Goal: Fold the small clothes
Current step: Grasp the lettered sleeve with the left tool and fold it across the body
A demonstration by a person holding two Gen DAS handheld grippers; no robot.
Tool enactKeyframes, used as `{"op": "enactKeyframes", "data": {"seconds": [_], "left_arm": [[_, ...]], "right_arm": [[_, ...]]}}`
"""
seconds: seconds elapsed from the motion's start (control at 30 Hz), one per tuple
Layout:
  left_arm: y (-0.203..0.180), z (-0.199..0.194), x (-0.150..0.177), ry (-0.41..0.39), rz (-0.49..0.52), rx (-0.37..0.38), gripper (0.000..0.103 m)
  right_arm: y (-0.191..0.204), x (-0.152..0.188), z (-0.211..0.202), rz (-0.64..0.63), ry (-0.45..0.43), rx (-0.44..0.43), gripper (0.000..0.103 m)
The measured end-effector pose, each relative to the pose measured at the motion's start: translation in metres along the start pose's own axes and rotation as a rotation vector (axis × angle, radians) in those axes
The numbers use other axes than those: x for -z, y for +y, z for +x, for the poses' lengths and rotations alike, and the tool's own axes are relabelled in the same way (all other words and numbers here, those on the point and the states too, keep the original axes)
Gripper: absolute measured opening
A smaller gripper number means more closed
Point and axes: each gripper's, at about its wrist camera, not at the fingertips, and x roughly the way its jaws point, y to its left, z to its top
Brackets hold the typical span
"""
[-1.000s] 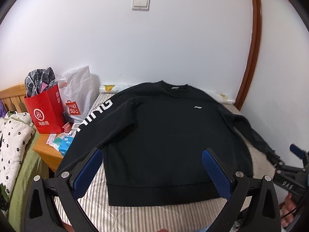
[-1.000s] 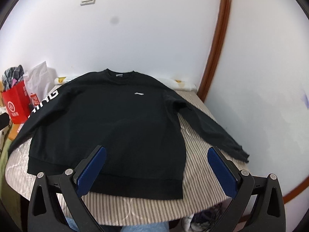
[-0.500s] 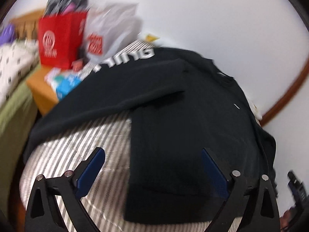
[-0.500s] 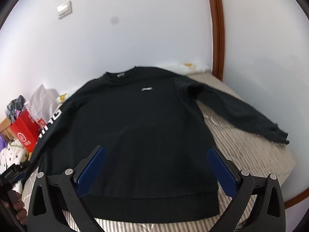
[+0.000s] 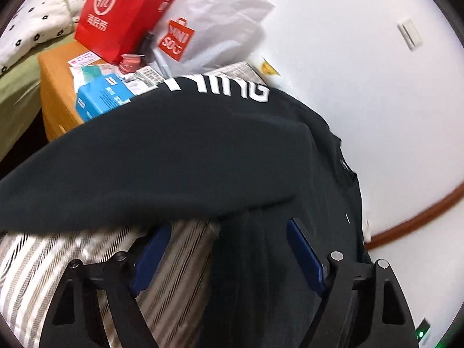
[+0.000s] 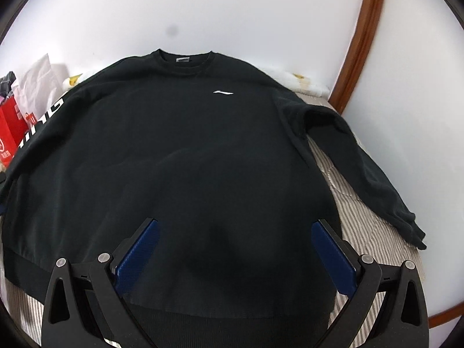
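Left gripper point(image 5: 224, 249) closing astride side edge of black cotton sweatshirt point(image 5: 179, 156) — we catch both layers. Right gripper point(image 6: 235, 246) open, empty — we lower to hem.

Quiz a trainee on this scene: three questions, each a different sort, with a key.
1. True or false: the sweatshirt lies flat, front up, on the striped cover.
2. Which is beside the red bag? A) white bag B) kettle C) shoe
3. Fill in: the sleeve lettering is ____ in colour.

Key: 1 true; 2 A; 3 white.
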Motion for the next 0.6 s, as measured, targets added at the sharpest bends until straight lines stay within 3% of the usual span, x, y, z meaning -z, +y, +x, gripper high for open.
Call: {"op": "enactKeyframes", "data": {"seconds": [0.07, 0.17, 0.27, 0.3, 0.33, 0.47, 0.6], "left_arm": [[0.001, 0.004, -0.005, -0.008, -0.012, -0.008, 0.075], [0.002, 0.011, -0.017, -0.016, -0.021, -0.052, 0.059], [-0.002, 0.019, -0.028, -0.012, 0.021, -0.144, 0.033], [-0.003, 0.02, -0.03, -0.007, 0.041, -0.17, 0.018], [-0.01, 0.019, -0.033, -0.012, 0.084, -0.21, 0.014], [-0.042, 0.0, -0.043, -0.109, 0.216, -0.286, 0.009], [-0.092, -0.015, -0.058, -0.178, 0.352, -0.259, 0.007]], "right_arm": [[0.003, -0.002, 0.004, -0.005, 0.004, -0.005, 0.102], [0.005, -0.005, 0.009, -0.001, 0.017, -0.033, 0.102], [0.004, -0.005, 0.013, 0.007, 0.019, -0.051, 0.102], [0.004, -0.005, 0.013, 0.003, 0.018, -0.048, 0.102], [0.004, -0.005, 0.013, -0.001, 0.017, -0.044, 0.102], [-0.003, -0.003, 0.013, 0.008, 0.007, -0.053, 0.102], [-0.019, -0.001, 0.016, 0.078, 0.026, -0.165, 0.102]]}}
